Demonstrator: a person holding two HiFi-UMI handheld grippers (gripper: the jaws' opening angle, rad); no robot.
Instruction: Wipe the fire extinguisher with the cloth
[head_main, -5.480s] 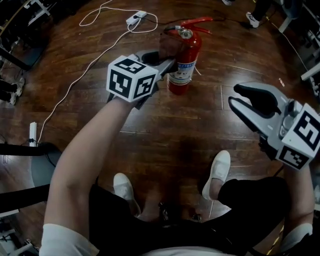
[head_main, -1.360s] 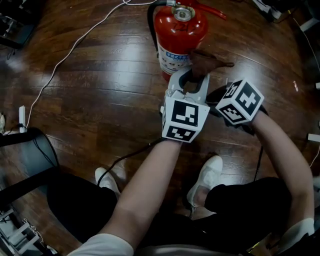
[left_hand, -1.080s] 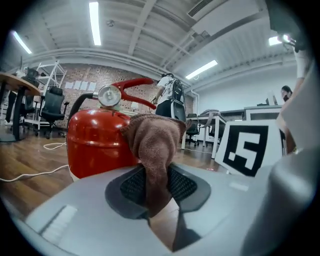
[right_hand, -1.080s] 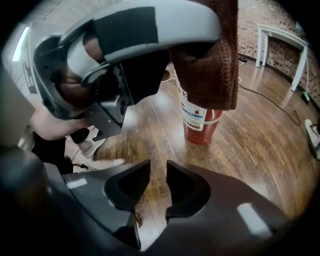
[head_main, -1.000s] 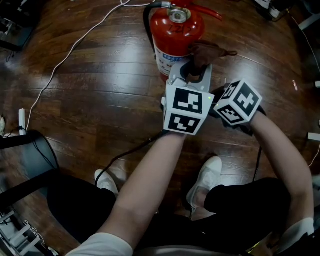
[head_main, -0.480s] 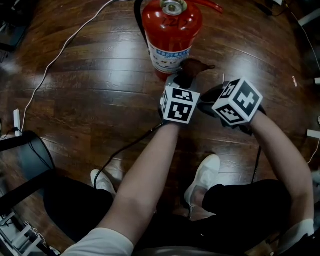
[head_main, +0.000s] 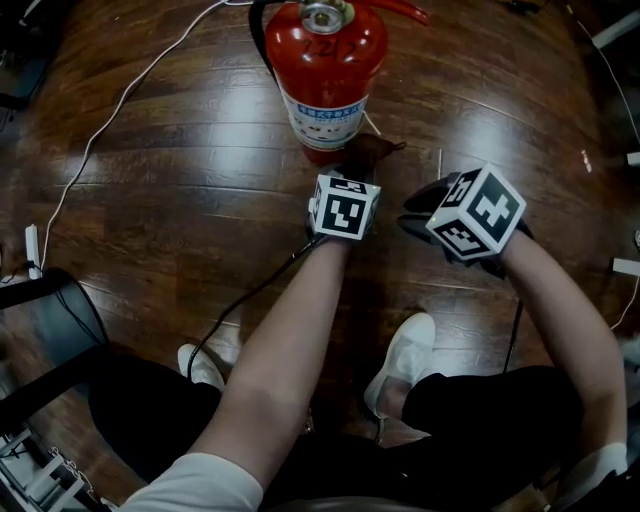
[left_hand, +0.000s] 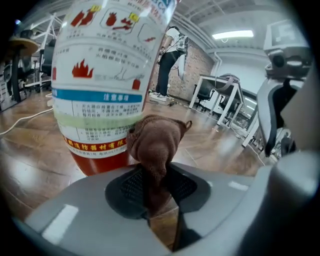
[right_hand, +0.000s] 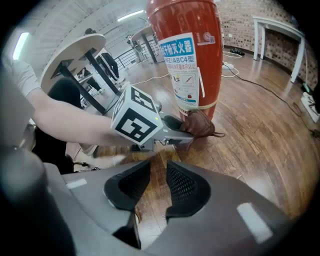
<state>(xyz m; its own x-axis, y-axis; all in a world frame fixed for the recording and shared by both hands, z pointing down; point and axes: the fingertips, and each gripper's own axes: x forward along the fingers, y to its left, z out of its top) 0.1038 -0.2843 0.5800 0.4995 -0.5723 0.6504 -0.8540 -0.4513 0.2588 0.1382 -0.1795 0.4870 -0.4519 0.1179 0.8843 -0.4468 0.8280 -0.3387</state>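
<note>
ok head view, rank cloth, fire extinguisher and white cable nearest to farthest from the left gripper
1. cloth, clamped in the left gripper itself
2. fire extinguisher, just beyond the cloth
3. white cable, far off to the left

Left gripper (left_hand: 159, 187) clamps cloth (left_hand: 157, 142); right gripper (right_hand: 159, 182) jaws narrowly apart, empty.

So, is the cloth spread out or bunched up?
Bunched up. The brown cloth is a crumpled wad pinched in the left hand-held gripper, near the base of the fire extinguisher.
</note>
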